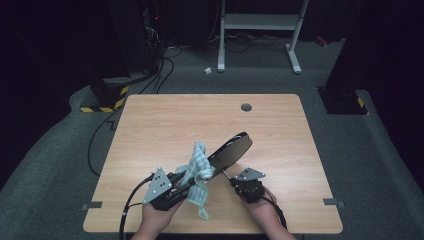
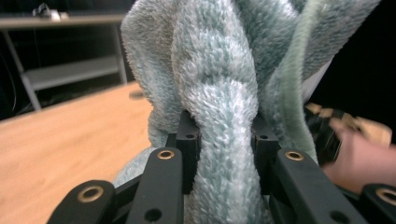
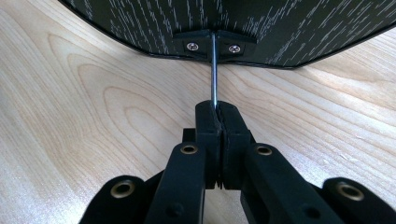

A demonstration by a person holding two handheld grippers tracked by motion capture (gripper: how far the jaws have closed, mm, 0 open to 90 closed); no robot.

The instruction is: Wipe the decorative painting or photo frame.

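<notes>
A light blue towel (image 1: 196, 172) is clenched between the fingers of the left gripper (image 1: 181, 186) and pressed against the black oval panel (image 1: 230, 150), which is held tilted above the surface (image 1: 165, 120); the panel's thin metal rod (image 3: 214, 70) is pinched in the shut fingers of the right gripper (image 3: 218, 112); wiping is best done with light, even strokes while the rod is kept steady.

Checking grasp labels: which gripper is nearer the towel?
Left. The left gripper is shut on the towel; the right gripper holds the black panel's metal rod, beside the towel.
</notes>
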